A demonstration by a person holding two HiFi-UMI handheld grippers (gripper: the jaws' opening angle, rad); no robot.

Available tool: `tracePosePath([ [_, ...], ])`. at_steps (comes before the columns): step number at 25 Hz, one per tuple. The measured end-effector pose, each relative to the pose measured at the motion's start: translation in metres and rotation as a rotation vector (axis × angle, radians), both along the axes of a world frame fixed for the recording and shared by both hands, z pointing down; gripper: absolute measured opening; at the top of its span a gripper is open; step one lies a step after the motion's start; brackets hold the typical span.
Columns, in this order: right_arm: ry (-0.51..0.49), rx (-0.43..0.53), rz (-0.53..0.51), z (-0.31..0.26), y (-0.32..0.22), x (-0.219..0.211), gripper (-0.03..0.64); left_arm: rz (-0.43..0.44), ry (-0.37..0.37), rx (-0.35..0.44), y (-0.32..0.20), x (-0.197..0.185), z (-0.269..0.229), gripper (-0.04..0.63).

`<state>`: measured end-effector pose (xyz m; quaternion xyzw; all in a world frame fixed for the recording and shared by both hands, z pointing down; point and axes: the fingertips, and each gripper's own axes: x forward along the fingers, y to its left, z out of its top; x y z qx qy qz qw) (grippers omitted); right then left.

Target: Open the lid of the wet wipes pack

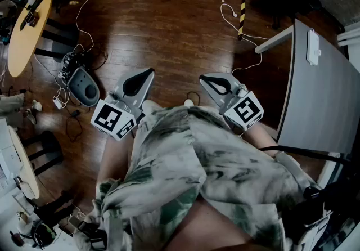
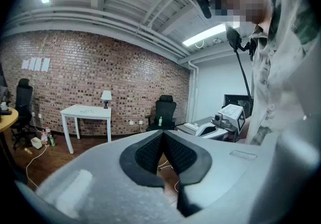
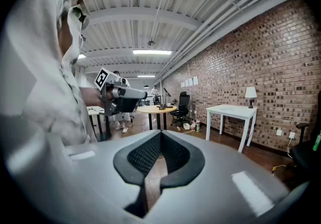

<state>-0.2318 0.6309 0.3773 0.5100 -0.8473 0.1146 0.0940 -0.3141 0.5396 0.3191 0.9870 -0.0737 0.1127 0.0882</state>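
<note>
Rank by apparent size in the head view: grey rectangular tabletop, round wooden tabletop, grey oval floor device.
1. grey rectangular tabletop
2. round wooden tabletop
3. grey oval floor device, which looks smallest partly because it lies farther below the camera

Left tool (image 1: 145,75) and right tool (image 1: 208,80) held at waist, jaws together, empty
</note>
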Motion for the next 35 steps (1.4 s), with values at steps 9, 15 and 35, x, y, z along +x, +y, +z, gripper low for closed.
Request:
tracePosePath([
  [9,0.023,-0.016,0.039,0.006,-0.044,0.015,0.006,-0.013,0.000,-0.021,-0.053,-0.004,0.006,0.000],
  [15,0.060,-0.040,0.045,0.025,-0.095,0.025,0.006,0.016,0.035,-0.066,-0.111,0.015,0.028,0.000],
  [35,0.131,-0.020,0.040,0.004,-0.351,0.075,0.006,0.114,0.089,-0.095,-0.331,0.076,0.036,0.000],
])
